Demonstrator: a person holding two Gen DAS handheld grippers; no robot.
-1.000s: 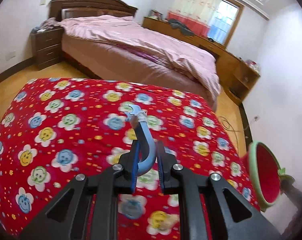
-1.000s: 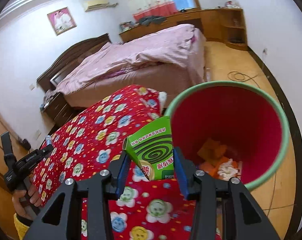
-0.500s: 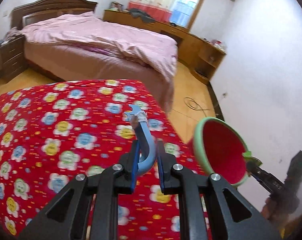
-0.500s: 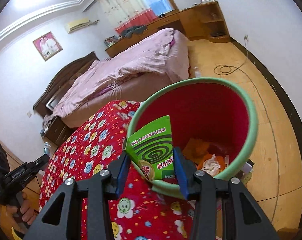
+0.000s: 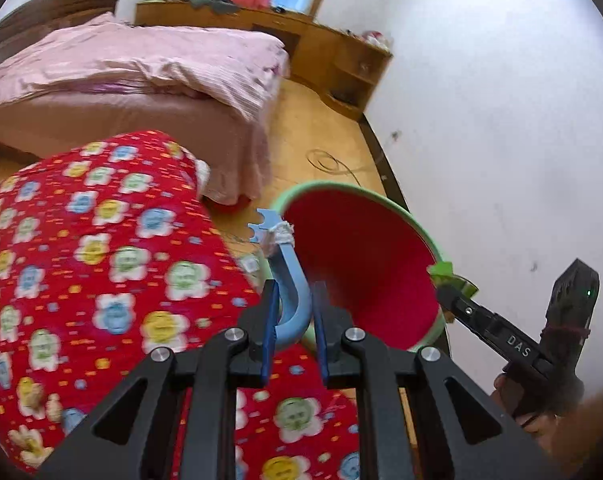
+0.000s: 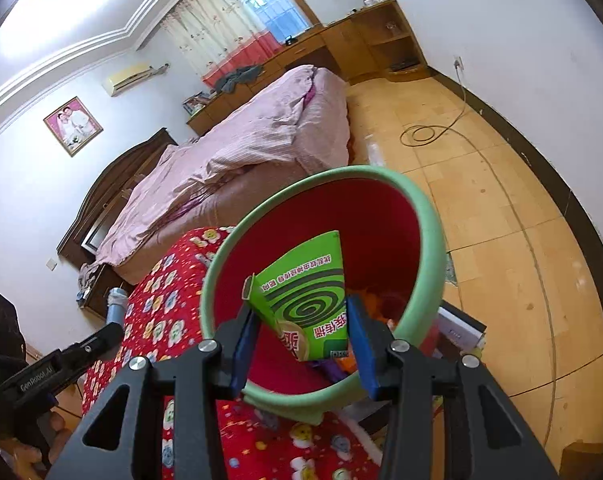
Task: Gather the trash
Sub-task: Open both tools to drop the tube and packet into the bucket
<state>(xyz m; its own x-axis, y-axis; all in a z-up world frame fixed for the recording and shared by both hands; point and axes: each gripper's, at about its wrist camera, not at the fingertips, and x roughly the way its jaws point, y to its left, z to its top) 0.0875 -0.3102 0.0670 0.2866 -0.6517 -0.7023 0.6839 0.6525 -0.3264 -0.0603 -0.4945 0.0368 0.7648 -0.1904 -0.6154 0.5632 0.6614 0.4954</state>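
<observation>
A curved blue plastic hook [image 5: 291, 292] (white tape wound near its notched tip) is pinched by the left gripper [image 5: 294, 320] above the red floral quilt [image 5: 101, 264]. A flat green cardboard box [image 6: 309, 300], spiral-printed, is clamped by the right gripper [image 6: 301, 344] over the round, green-rimmed red bin [image 6: 429, 240].

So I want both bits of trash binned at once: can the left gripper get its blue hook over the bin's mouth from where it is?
Probably yes. The left gripper holds the blue hook right beside the bin, whose mouth faces it with nothing between.
</observation>
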